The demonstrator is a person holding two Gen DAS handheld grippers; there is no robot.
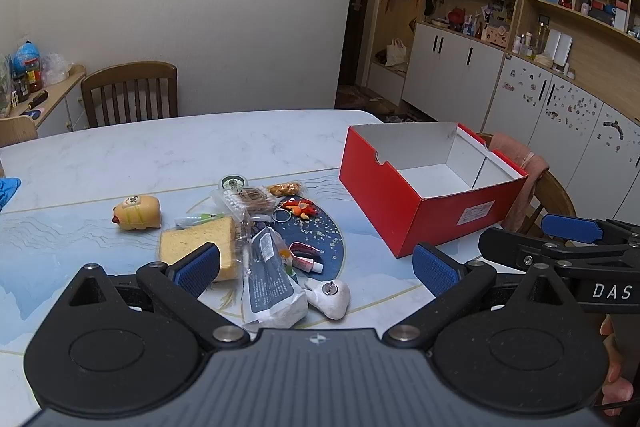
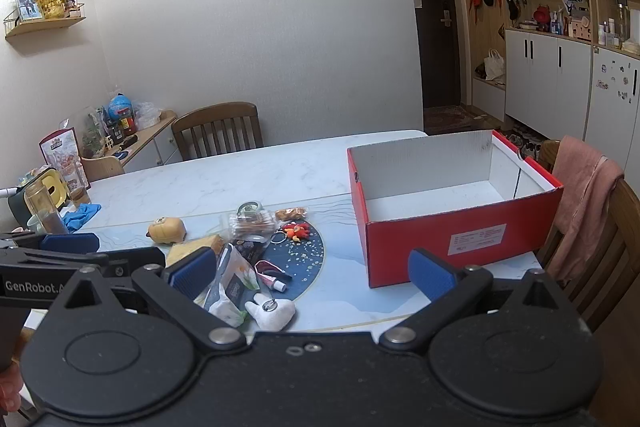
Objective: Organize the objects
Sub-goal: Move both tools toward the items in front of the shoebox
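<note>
A pile of small objects lies on the table: a yellow sponge, a yellow toy, a grey-white pouch, a white plush keychain, a red plush keychain, a small tube and a cotton swab pack. An empty red box with a white inside stands to the right. My left gripper hovers open over the near side of the pile, holding nothing. My right gripper hangs open between the pile and the red box, also empty.
The marble-patterned table has a wooden chair behind it and another chair with a pink cloth at the right. Blue gloves and jars sit at the table's left edge. Cabinets line the right wall.
</note>
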